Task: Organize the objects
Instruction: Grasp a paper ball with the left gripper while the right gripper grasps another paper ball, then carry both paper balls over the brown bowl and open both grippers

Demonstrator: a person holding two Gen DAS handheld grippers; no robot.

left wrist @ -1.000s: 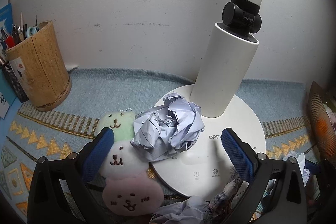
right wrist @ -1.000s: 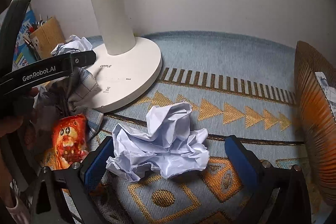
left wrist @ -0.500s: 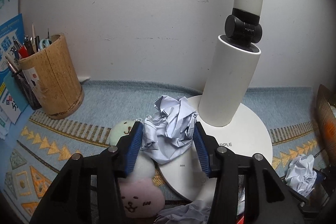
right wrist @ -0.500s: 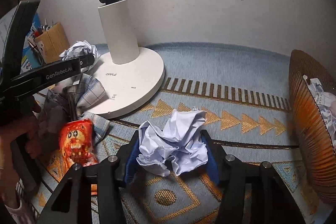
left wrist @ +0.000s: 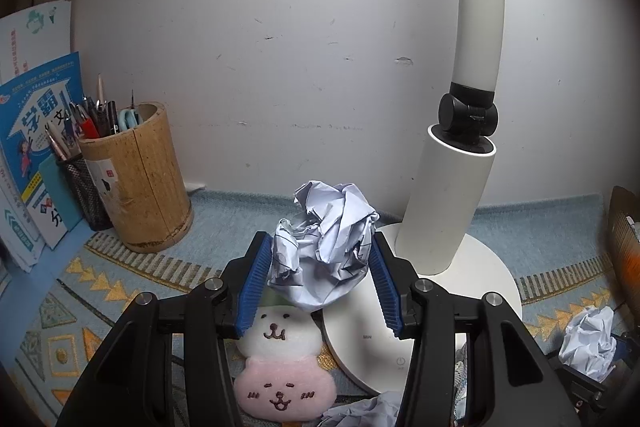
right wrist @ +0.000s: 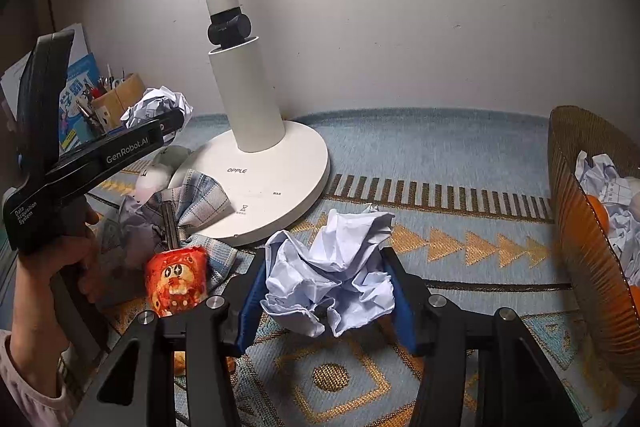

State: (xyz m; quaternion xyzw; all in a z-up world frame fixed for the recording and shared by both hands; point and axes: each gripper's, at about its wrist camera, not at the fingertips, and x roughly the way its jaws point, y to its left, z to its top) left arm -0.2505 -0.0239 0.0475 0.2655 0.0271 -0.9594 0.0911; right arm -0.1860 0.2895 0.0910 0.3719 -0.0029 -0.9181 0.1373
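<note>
My left gripper (left wrist: 320, 247) is shut on a crumpled ball of lined paper (left wrist: 328, 227), held above the edge of the white lamp base (left wrist: 460, 291). The right wrist view shows that same ball (right wrist: 156, 103) at the far left, in the left gripper (right wrist: 172, 119), which a hand (right wrist: 60, 255) grips. My right gripper (right wrist: 326, 291) is shut on a second crumpled white paper (right wrist: 332, 275), just over the patterned mat (right wrist: 460, 243). The second paper (left wrist: 588, 343) also shows at the lower right of the left wrist view.
A ribbed basket (right wrist: 580, 227) at the right holds more crumpled paper. Below the left gripper lie plush toys (left wrist: 280, 383). A wooden pen pot (left wrist: 136, 179) and books (left wrist: 36, 131) stand at the back left. A red snack packet (right wrist: 176, 279) and checked cloth (right wrist: 200, 195) lie beside the lamp.
Both grippers went from wide open to shut on their paper balls. The left one has lifted its ball up off the lamp base; the right has raised its paper slightly.
</note>
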